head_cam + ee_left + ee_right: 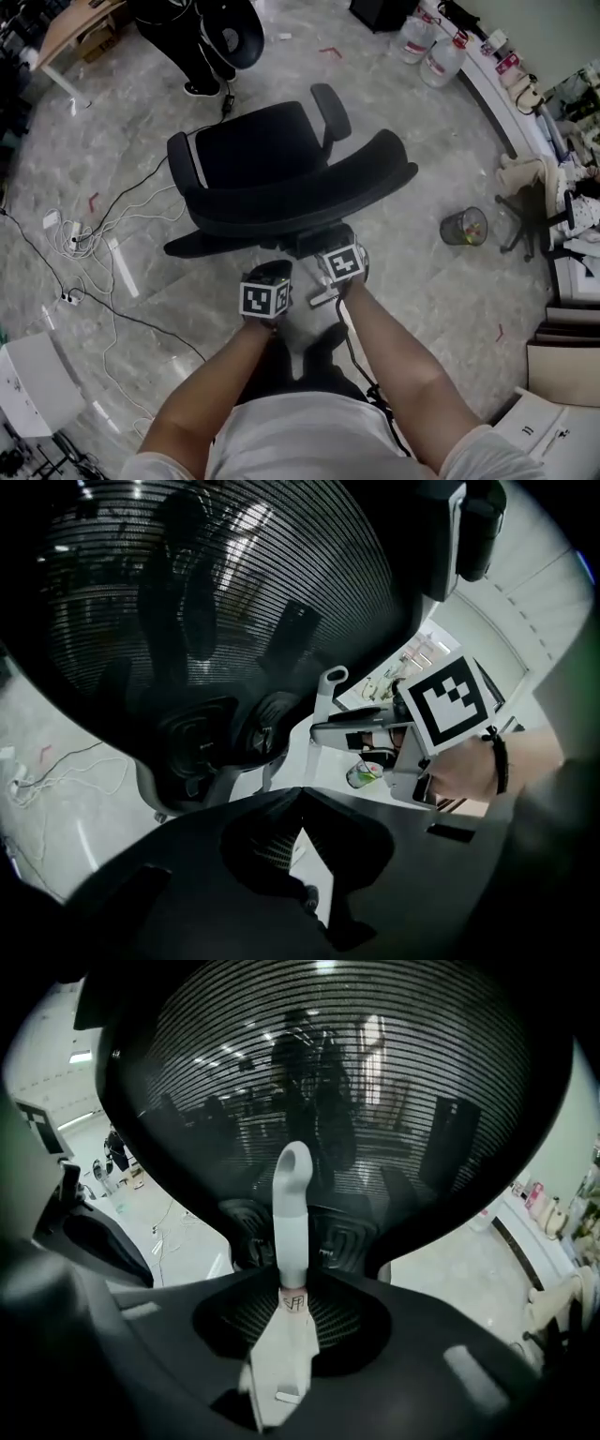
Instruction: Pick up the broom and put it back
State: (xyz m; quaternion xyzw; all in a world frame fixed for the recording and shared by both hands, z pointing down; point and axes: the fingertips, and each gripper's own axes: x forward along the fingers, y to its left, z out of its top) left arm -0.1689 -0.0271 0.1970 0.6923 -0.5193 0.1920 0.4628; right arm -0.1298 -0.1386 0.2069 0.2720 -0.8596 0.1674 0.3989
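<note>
A white broom handle (291,1213) with a loop at its tip runs up between the jaws of my right gripper (291,1283), which is shut on it. Only this handle shows; the broom's head is hidden. In the head view the right gripper (330,281) sits close behind the black office chair (281,178), with a pale bit of the handle (323,298) below it. My left gripper (300,791) is beside it on the left, with its jaw tips together and nothing between them. From the left gripper view, the handle (325,697) rises beside the right gripper's marker cube (448,702).
The chair's mesh back (319,1101) fills the space just ahead of both grippers. White cables (94,234) trail over the marble floor at left. A mesh bin (464,226) stands at right, near a cluttered bench (525,103). A person (197,47) stands beyond the chair.
</note>
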